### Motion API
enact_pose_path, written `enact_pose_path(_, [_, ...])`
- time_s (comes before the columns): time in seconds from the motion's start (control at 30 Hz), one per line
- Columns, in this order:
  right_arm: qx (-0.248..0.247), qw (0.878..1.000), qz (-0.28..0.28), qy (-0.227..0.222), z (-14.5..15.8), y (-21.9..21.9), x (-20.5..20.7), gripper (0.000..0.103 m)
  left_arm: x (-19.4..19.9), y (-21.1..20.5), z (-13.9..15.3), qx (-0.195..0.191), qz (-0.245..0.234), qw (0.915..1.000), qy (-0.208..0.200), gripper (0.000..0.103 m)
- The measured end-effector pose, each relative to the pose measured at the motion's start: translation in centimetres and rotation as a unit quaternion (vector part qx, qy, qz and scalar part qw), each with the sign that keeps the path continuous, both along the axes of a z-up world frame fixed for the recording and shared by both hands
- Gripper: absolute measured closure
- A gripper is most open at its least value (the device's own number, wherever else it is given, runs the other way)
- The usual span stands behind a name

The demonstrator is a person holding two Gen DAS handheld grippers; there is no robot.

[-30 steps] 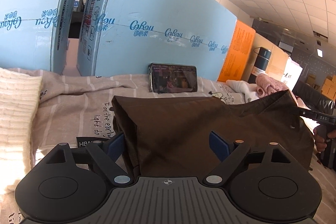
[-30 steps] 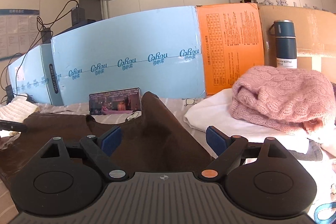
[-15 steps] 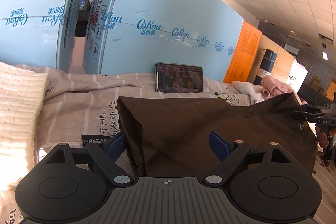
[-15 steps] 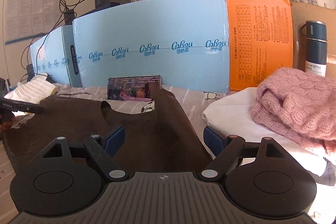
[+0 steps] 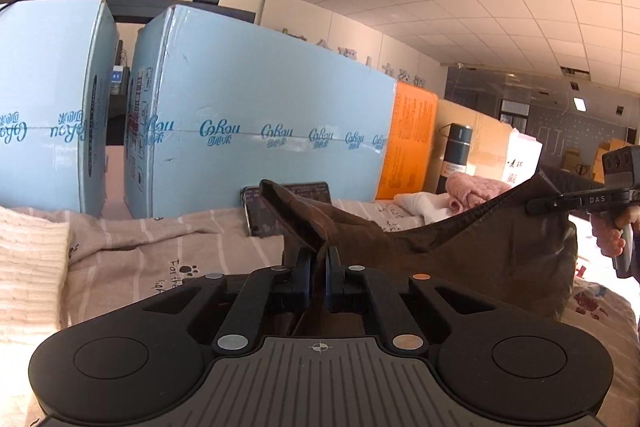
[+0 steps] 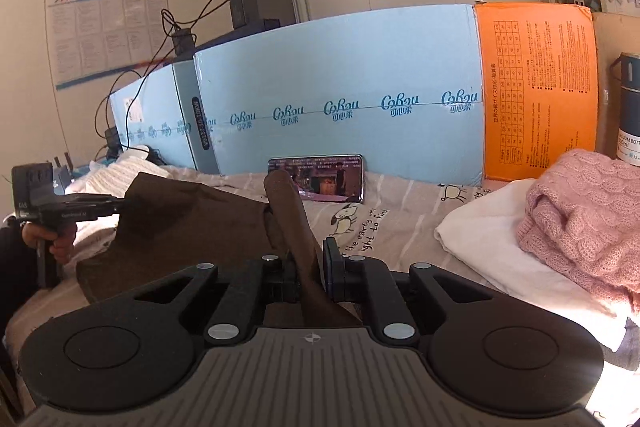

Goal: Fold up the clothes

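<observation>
A dark brown garment (image 5: 460, 251) hangs stretched between both grippers above the bed. My left gripper (image 5: 318, 263) is shut on one corner of it, and the pinched cloth sticks up past the fingers. My right gripper (image 6: 310, 267) is shut on the other corner of the brown garment (image 6: 188, 223), and a fold rises between its fingers. The right gripper shows in the left wrist view (image 5: 536, 205) at the far right, and the left gripper shows in the right wrist view (image 6: 120, 205) at the far left.
The bed has a striped beige sheet (image 5: 168, 251). A phone (image 6: 316, 179) leans on light blue boxes (image 6: 340, 99). A pink sweater (image 6: 580, 219) lies on white cloth (image 6: 480, 231) at right. A cream knit (image 5: 28, 267) lies at left. An orange box (image 6: 536, 87) and a flask (image 5: 456, 155) stand behind.
Both grippers have shut on the brown garment's corners and lifted it off the bed. The garment was lying flat under open jaws before.
</observation>
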State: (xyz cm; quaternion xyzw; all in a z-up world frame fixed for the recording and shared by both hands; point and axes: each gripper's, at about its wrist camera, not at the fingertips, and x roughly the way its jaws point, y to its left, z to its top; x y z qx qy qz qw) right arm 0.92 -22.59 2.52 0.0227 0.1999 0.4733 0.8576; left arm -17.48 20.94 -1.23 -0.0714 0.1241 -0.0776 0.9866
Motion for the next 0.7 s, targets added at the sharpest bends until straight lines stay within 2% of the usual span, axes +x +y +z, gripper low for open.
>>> enact_pose_path(0.07, [0.027, 0.999, -0.013, 0.033, 0.0, -1.2, 0.0, 0.093, -1.3, 0.0, 0.5, -0.006, 0.017, 0.9997, -0.017, 0.098])
enact_pose_path(0.13, [0.027, 0.997, -0.042, 0.061, -0.5, -1.8, 0.7, 0.092, -1.7, 0.3, 0.6, -0.013, 0.036, 0.9991, -0.018, 0.098])
enact_pose_path(0.2, [0.012, 0.991, -0.083, 0.1, -1.4, -1.6, 2.3, 0.083, -0.8, 0.7, 0.2, -0.01, 0.075, 0.9971, 0.008, 0.098])
enact_pose_path(0.27, [-0.012, 0.984, -0.122, 0.127, -2.4, -1.0, 3.9, 0.077, 0.2, 1.0, -0.4, 0.007, 0.115, 0.9927, 0.036, 0.098])
enact_pose_path(0.33, [-0.033, 0.979, -0.154, 0.13, -3.3, -0.3, 4.8, 0.075, 0.9, 1.0, -0.9, 0.024, 0.134, 0.9891, 0.055, 0.097])
enact_pose_path(0.37, [-0.043, 0.977, -0.168, 0.122, -3.5, 0.1, 5.0, 0.067, 1.3, 1.1, -1.1, 0.032, 0.144, 0.9869, 0.065, 0.096])
enact_pose_path(0.47, [-0.079, 0.97, -0.21, 0.094, -4.1, 0.9, 5.3, 0.047, 1.8, 1.3, -1.7, 0.035, 0.153, 0.9839, 0.085, 0.084])
enact_pose_path(0.53, [-0.086, 0.967, -0.225, 0.086, -4.8, 1.1, 5.5, 0.046, 1.8, 1.6, -1.8, 0.022, 0.152, 0.9841, 0.089, 0.06])
enact_pose_path(0.6, [-0.097, 0.963, -0.238, 0.077, -5.5, 1.6, 6.0, 0.046, 1.7, 1.7, -1.9, 0.013, 0.152, 0.9842, 0.091, 0.045])
enact_pose_path(0.7, [-0.104, 0.959, -0.256, 0.068, -6.7, 2.5, 6.9, 0.044, 1.7, 1.6, -2.1, 0.01, 0.142, 0.9855, 0.092, 0.037])
